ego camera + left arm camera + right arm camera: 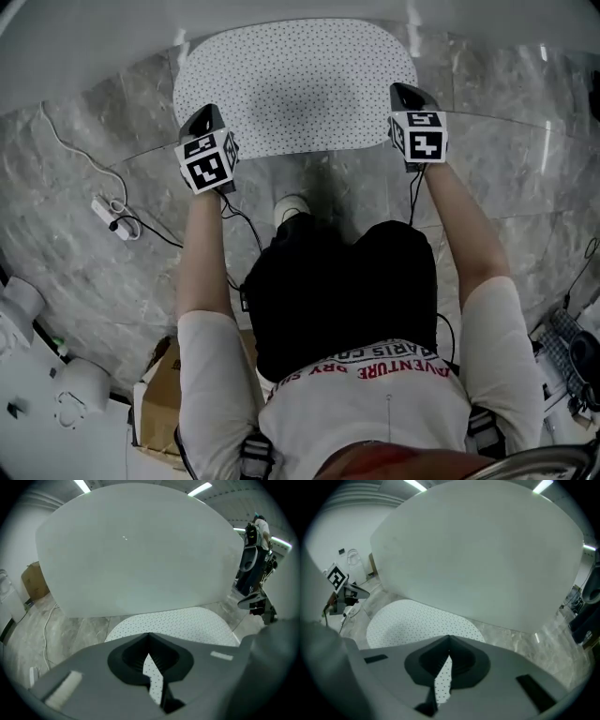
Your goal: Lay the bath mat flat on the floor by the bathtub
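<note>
Bath mat, the white dotted oval one point(295, 89), sits on the grey marble floor point(94, 206) just beside the white bathtub point(136, 550). Your left hand-held gripper point(206, 117) and right hand-held gripper point(410, 94) are both clamped on its near edge. Tug back while letting go and it'll likely wrinkle or slide away from the bathtub.

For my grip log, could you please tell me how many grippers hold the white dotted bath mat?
2. The left gripper pinches the white dotted bath mat at its near-left corner; the right gripper pinches its near-right corner.
</note>
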`<action>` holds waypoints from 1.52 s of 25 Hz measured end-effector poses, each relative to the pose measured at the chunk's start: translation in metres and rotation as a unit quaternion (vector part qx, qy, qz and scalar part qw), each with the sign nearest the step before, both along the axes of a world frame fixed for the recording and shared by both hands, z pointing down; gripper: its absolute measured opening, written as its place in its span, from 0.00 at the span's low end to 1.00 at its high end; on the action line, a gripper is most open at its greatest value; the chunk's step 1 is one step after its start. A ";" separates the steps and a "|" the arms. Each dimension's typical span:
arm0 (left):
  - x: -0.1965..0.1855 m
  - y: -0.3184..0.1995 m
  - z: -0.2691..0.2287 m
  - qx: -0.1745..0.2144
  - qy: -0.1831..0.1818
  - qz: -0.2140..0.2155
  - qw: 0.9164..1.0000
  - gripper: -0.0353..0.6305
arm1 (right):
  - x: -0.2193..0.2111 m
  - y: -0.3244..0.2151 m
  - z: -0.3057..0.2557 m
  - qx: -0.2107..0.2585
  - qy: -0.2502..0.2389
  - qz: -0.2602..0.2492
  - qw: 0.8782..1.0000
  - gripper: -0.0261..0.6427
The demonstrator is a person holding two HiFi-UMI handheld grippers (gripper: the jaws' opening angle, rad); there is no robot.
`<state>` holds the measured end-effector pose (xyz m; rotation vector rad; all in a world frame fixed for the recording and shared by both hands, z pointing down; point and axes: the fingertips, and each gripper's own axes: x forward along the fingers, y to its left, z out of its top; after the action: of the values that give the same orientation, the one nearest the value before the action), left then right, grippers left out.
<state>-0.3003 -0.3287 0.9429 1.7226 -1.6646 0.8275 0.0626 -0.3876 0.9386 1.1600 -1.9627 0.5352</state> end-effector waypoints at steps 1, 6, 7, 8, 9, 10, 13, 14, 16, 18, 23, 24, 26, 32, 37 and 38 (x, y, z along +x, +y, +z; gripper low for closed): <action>0.006 0.001 -0.017 0.002 0.005 0.001 1.000 0.07 | -0.004 0.004 -0.017 0.002 -0.008 -0.002 1.000 0.05; 0.029 0.013 -0.114 0.010 0.021 0.010 1.000 0.07 | -0.029 0.036 -0.115 -0.003 -0.047 -0.016 0.999 0.05; 0.034 0.016 -0.136 0.012 0.031 0.010 0.999 0.07 | -0.032 0.041 -0.138 0.001 -0.053 -0.019 0.998 0.05; 0.039 0.017 -0.160 0.015 0.041 0.010 0.999 0.07 | -0.036 0.045 -0.162 0.006 -0.062 -0.021 0.998 0.05; 0.043 0.019 -0.184 0.018 0.050 0.012 0.999 0.07 | -0.040 0.047 -0.187 0.010 -0.074 -0.021 0.997 0.05; 0.048 0.020 -0.210 0.021 0.059 0.015 0.998 0.07 | -0.043 0.049 -0.213 0.017 -0.086 -0.024 0.996 0.05; 0.061 0.022 -0.292 0.037 0.069 0.036 0.996 0.07 | -0.055 0.053 -0.294 0.050 -0.109 -0.046 0.992 0.05; 0.064 0.021 -0.321 0.046 0.067 0.046 0.996 0.07 | -0.058 0.055 -0.321 0.060 -0.113 -0.053 0.990 0.05; 0.069 0.021 -0.377 0.064 0.066 0.058 0.994 0.07 | -0.065 0.059 -0.374 0.074 -0.121 -0.062 0.988 0.05; 0.073 0.022 -0.433 0.083 0.069 0.064 0.992 0.07 | -0.071 0.064 -0.427 0.085 -0.133 -0.067 0.985 0.05; 0.088 0.025 -0.569 0.148 0.081 0.083 0.982 0.07 | -0.078 0.068 -0.555 0.136 -0.159 -0.075 0.975 0.05; 0.091 0.027 -0.594 0.161 0.086 0.088 0.979 0.07 | -0.080 0.068 -0.579 0.145 -0.166 -0.076 0.972 0.05; 0.096 0.033 -0.642 0.184 0.093 0.098 0.974 0.07 | -0.084 0.071 -0.626 0.159 -0.185 -0.081 0.966 0.05; 0.101 0.056 -0.769 0.261 0.093 0.123 0.953 0.07 | -0.098 0.093 -0.755 0.241 -0.194 -0.130 0.942 0.05; 0.109 0.070 -0.852 0.326 0.098 0.151 0.928 0.07 | -0.095 0.105 -0.835 0.294 -0.213 -0.112 0.925 0.05; 0.108 0.073 -0.865 0.338 0.096 0.155 0.923 0.07 | -0.095 0.108 -0.848 0.303 -0.217 -0.111 0.922 0.05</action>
<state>-0.1924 -0.2560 0.0775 2.4902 -1.6690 0.1805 -0.0321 -0.2799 0.0903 1.2203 -2.7270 0.0482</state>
